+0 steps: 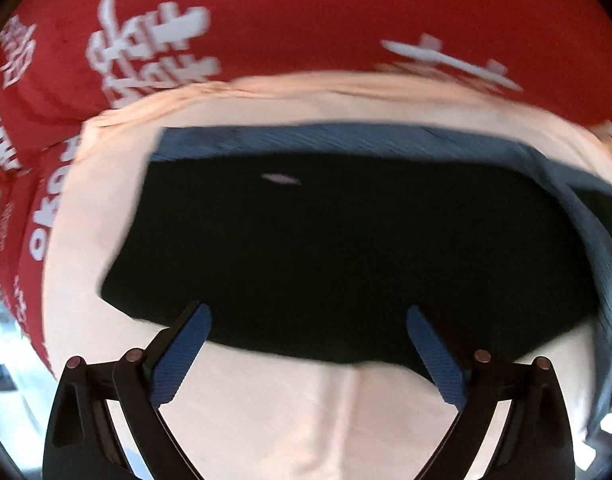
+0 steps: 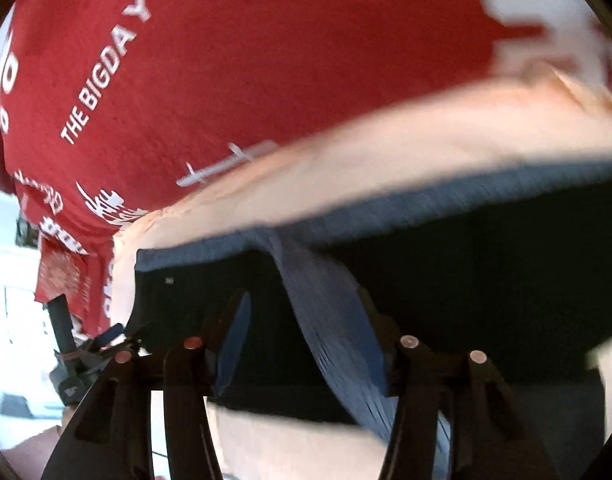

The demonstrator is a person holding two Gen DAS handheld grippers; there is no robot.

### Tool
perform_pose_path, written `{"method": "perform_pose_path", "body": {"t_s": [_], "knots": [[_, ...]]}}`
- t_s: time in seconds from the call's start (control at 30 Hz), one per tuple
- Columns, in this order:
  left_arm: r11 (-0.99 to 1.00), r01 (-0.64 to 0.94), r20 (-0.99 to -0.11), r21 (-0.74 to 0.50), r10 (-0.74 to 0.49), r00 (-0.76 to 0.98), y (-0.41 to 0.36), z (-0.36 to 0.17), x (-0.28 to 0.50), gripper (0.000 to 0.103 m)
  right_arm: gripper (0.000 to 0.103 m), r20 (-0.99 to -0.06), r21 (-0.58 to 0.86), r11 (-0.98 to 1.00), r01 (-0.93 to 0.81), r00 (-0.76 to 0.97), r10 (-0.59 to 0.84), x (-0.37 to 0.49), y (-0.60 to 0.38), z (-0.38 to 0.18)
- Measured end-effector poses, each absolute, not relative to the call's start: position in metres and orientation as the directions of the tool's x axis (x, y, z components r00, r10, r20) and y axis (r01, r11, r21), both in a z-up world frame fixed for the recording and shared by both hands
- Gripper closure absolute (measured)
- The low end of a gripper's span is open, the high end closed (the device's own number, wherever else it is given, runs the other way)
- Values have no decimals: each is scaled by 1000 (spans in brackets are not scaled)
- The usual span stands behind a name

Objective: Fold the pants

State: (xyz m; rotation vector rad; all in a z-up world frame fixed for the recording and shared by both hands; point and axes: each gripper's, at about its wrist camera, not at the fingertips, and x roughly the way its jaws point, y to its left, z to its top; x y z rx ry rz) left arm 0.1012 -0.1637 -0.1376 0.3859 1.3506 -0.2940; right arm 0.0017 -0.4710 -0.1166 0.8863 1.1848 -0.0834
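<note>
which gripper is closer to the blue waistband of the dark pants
Right. The right gripper has the blue waistband running between its fingers; the left gripper hangs open over the dark pants' opposite edge, away from it.

left gripper point(image 1: 307, 322) jaws spread wide; right gripper point(image 2: 306, 332) jaws parted.

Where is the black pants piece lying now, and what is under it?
In the left wrist view the black pants lie in the middle, on a cream cloth that covers a red printed cloth, just ahead of the open left gripper.
</note>
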Motion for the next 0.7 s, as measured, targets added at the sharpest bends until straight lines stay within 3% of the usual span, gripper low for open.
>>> {"method": "perform_pose_path", "body": {"t_s": [0.5, 0.7], "knots": [[661, 736, -971, -146, -237, 20, -281, -121, 8, 4, 46, -926, 378, 465, 800, 331, 182, -206, -460, -122], [576, 789, -960, -214, -272, -62, -321, -121, -28, 4, 46, -952, 306, 329, 893, 289, 100, -286, -461, -136]]}}
